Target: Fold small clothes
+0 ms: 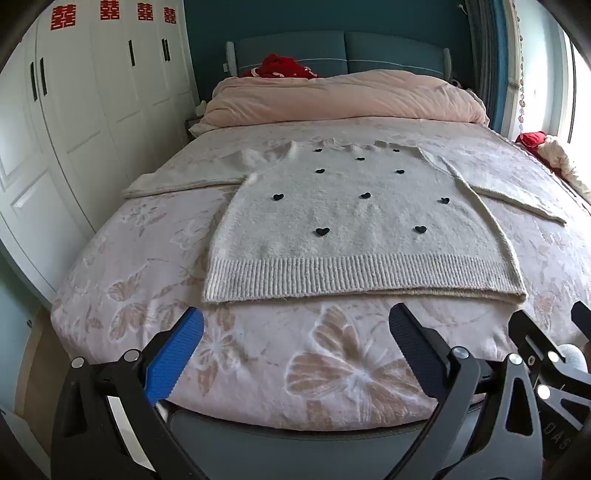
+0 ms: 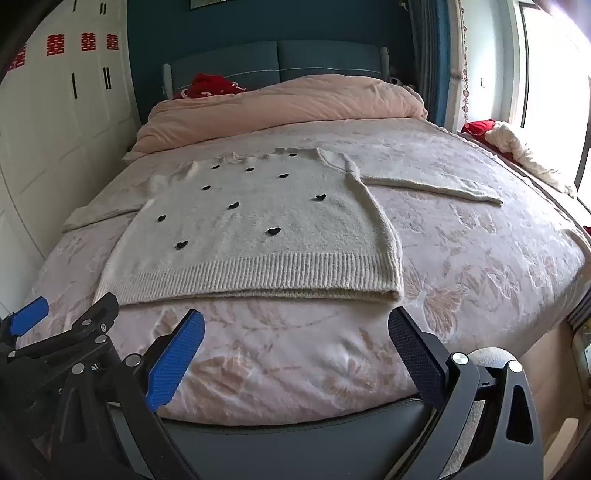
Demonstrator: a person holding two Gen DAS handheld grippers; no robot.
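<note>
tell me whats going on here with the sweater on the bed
A person holds a gripper in each hand at the foot of the bed. A cream sweater with black hearts lies flat, sleeves spread. The left gripper and right gripper are open, short of the hem; folding hasn't started.

A bed point(image 1: 332, 398) with a pink butterfly-print cover fills the room ahead of the tongs. At its far end lies a bunched pink duvet point(image 1: 343, 98) with a red cloth point(image 1: 282, 66) behind it, against a teal headboard point(image 1: 340, 55). White wardrobes point(image 1: 74, 110) bearing red paper cutouts point(image 1: 109, 10) stand far left; a bright window point(image 2: 554, 92) lies far right.
</note>
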